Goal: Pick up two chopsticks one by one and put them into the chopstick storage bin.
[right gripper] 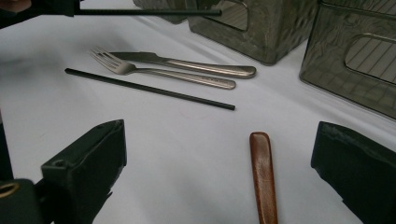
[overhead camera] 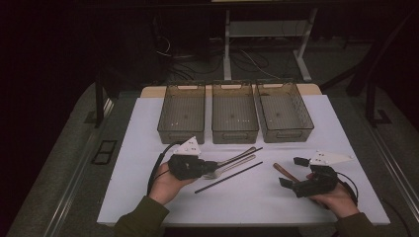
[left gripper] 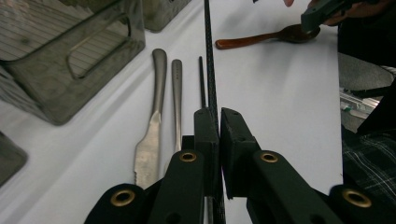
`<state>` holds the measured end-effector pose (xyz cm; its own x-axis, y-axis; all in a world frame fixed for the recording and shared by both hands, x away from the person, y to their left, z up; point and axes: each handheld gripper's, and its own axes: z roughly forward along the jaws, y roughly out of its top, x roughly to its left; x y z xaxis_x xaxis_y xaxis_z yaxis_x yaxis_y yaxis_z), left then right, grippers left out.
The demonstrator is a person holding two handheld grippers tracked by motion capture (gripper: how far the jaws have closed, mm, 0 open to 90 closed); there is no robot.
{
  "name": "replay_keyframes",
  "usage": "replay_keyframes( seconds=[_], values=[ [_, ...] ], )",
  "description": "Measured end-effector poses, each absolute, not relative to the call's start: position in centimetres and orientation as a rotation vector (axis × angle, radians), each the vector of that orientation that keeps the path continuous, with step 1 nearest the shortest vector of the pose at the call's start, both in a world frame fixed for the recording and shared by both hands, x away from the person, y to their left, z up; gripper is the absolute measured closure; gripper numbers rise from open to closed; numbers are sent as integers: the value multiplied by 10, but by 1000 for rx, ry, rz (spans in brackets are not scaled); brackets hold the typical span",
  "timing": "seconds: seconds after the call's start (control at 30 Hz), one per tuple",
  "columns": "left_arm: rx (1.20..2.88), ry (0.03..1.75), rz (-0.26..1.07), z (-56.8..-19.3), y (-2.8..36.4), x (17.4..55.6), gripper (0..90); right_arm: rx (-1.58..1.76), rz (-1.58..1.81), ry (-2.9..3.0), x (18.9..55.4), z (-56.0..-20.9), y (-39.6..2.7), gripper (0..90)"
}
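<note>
A: Left claw (left gripper: 218,116) sits lower middle of the left gripper view, jaws pinched tight on a black chopstick (left gripper: 208,56). Stick runs straight up the frame from between the jaws.

B: Which way does it point in the high view?

A: Long axis goes rightward and slightly up from the left claw (overhead camera: 210,165), toward centre frame, tip below the middle bin (overhead camera: 234,132). Bins sit upper centre, just above the claw.

B: Second chopstick?

A: Other chopstick (overhead camera: 228,177) lies flat on the bench (overhead camera: 148,118), diagonal, lower left to upper right, just below the fork (overhead camera: 230,168) and knife (overhead camera: 237,156).

B: Right claw?

A: Right claw (right gripper: 217,172) gapes wide, holds nothing; brown spoon handle (right gripper: 264,175) lies between its jaws, untouched. Left hand looks nearer the bins, so it likely does the drop.
</note>
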<state>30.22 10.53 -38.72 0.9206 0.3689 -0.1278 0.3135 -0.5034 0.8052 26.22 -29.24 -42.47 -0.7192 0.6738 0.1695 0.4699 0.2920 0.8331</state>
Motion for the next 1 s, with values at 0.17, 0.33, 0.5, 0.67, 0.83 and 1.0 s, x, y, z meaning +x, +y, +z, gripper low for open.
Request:
replay_keyframes(
  seconds=[0.17, 0.33, 0.5, 0.67, 0.83, 1.0],
  values=[
    [2119, 496, 83, -381, 110, 310, 849, 1055, 1386, 2343, 263, -425, -292, 29],
    [2108, 512, 93, -378, 113, 318, 849, 1073, 1386, 2342, 263, -425, -293, 29],
    [2109, 517, 97, -372, 115, 326, 849, 1081, 1387, 2347, 263, -425, -293, 29],
    [2109, 519, 121, -364, 115, 333, 849, 1095, 1385, 2336, 263, -425, -293, 30],
    [2095, 536, 143, -356, 119, 344, 849, 1086, 1380, 2333, 262, -424, -293, 30],
    [2093, 570, 167, -348, 126, 358, 849, 1089, 1379, 2312, 261, -422, -294, 30]
  ],
)
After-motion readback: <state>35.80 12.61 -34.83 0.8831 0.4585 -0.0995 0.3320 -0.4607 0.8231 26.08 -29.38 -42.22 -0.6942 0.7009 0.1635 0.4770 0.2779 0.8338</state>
